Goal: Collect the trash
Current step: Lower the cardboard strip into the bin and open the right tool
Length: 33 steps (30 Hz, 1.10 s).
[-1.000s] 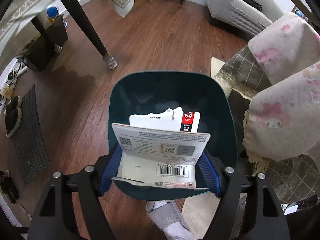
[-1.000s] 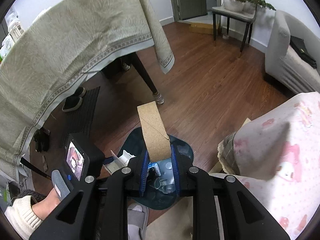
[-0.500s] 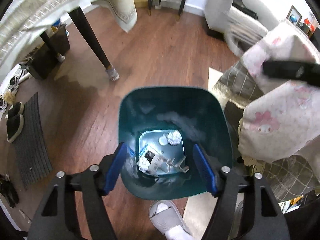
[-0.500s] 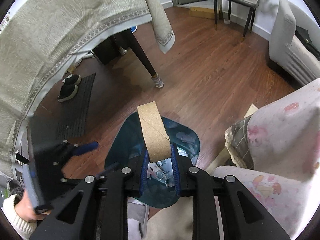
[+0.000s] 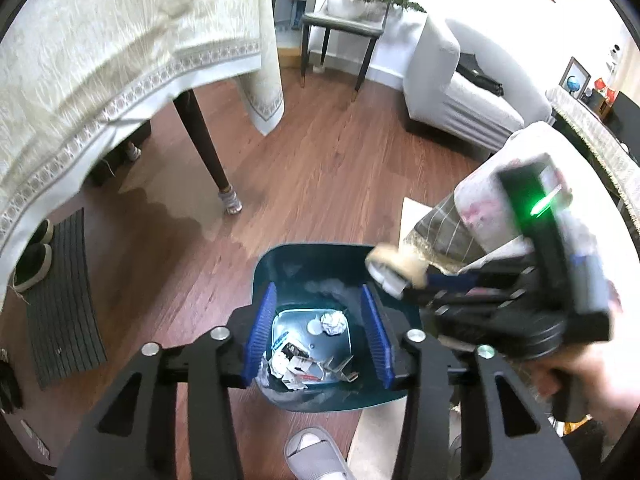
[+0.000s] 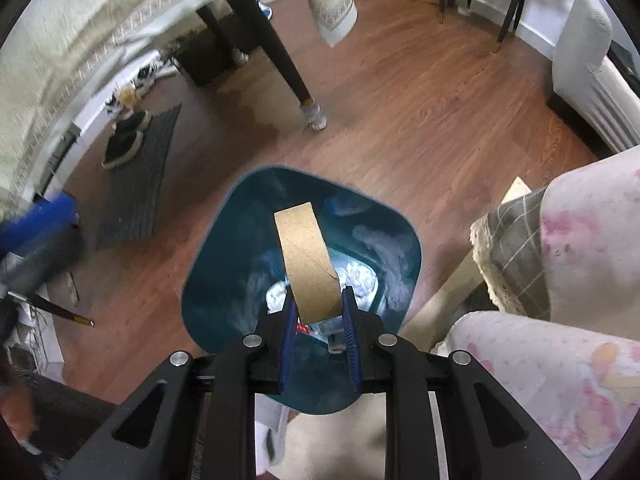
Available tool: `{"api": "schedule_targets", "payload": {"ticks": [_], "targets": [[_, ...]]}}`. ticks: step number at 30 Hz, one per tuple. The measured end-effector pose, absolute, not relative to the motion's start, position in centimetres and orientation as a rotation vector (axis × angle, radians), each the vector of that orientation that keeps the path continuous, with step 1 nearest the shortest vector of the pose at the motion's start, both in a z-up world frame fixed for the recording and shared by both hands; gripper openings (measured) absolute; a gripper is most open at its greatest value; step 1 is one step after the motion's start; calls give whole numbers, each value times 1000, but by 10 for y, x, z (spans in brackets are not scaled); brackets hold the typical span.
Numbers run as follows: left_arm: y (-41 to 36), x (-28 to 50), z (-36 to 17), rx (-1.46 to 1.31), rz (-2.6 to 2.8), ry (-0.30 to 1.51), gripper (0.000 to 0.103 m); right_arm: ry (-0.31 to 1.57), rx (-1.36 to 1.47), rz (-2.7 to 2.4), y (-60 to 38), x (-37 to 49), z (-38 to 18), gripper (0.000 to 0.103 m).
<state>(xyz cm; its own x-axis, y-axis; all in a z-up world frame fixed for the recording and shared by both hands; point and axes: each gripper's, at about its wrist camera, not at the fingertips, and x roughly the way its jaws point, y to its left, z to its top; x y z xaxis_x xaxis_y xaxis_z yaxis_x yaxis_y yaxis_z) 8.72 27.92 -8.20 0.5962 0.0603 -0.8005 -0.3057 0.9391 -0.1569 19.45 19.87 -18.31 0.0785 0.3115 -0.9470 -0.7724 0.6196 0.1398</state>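
Bin (image 6: pixel 224 280) mouth open, cardboard roll (image 6: pixel 308 264) overhead (chair (image 6: pixel 560 240) alongside)

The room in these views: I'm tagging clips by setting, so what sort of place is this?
Most likely a lived-in home living or dining room. A table under a cream tablecloth stands on the wood floor, a white sofa sits by the wall, and shoes lie on a mat.

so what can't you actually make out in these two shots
- Left wrist view: the right tongs and the cardboard roll they hold are motion-blurred.
- Right wrist view: the roll hides part of the trash at the bottom of the bin.
- Left wrist view: print on the torn packaging is too small to read.
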Motion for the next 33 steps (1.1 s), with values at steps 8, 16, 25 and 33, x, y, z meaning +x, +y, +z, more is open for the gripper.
{"api": "schedule_targets", "payload": {"ticks": [8, 16, 25, 33], "targets": [[280, 83, -57, -307, 216, 851, 38, 1293, -548, 846, 204, 186, -221, 22], [275, 80, -37, -294, 212, 821, 38, 1335, -688, 813, 212, 171, -259, 61], [272, 72, -16, -261, 215, 784, 39, 1269, -627, 854, 213, 166, -228, 61], [276, 58, 0, -282, 214, 750, 47, 1119, -562, 887, 212, 158, -161, 61]]}}
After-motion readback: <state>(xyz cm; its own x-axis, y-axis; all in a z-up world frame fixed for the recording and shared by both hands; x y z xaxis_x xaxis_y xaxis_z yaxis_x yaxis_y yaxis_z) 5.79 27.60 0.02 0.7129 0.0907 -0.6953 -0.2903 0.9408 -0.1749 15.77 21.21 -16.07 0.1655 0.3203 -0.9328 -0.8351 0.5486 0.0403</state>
